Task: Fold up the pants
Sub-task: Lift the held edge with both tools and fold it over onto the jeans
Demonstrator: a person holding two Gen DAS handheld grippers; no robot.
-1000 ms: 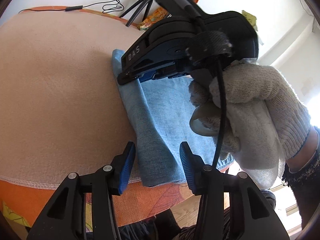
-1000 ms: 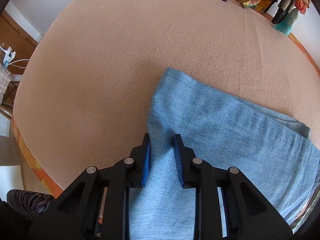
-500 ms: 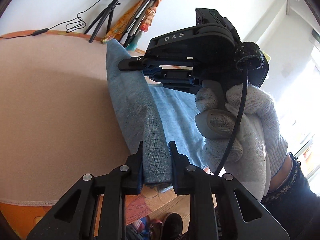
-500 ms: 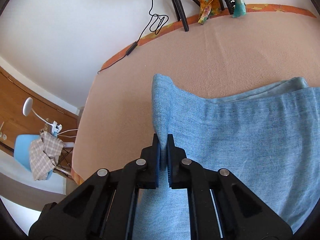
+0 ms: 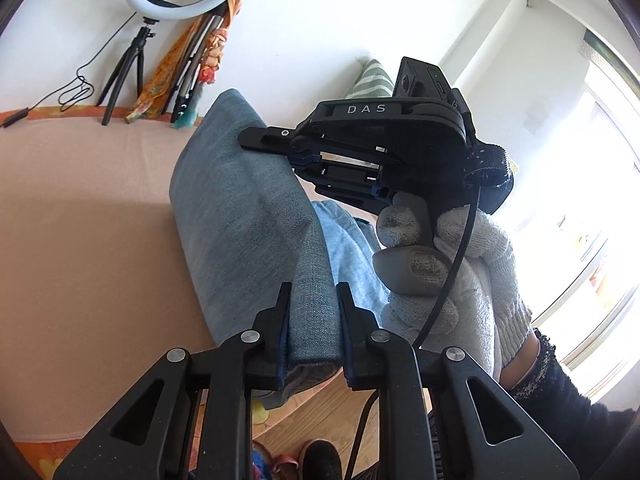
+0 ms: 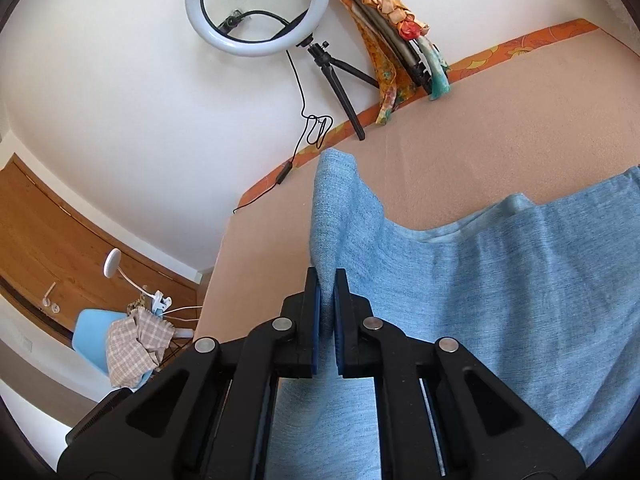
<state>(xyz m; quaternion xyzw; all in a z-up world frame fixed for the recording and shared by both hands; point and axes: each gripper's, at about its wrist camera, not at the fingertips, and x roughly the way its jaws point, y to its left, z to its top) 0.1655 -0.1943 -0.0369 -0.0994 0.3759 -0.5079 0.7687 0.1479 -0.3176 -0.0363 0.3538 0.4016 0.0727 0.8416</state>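
I see both tools clamped on the pants (image 5: 256, 216): left gripper (image 5: 312, 320) bottom centre, right gripper (image 6: 327, 300) mid-frame, fold lifted off the beige pad (image 5: 88, 240).

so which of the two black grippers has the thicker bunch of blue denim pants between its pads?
The left gripper: a thick folded roll of the blue denim pants fills its wider gap; the right gripper pinches one thin edge.

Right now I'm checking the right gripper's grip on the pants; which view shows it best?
The right wrist view: the right gripper pinches a pants fold between shut pads. The left wrist view shows it side-on, its tips hidden behind the fabric.
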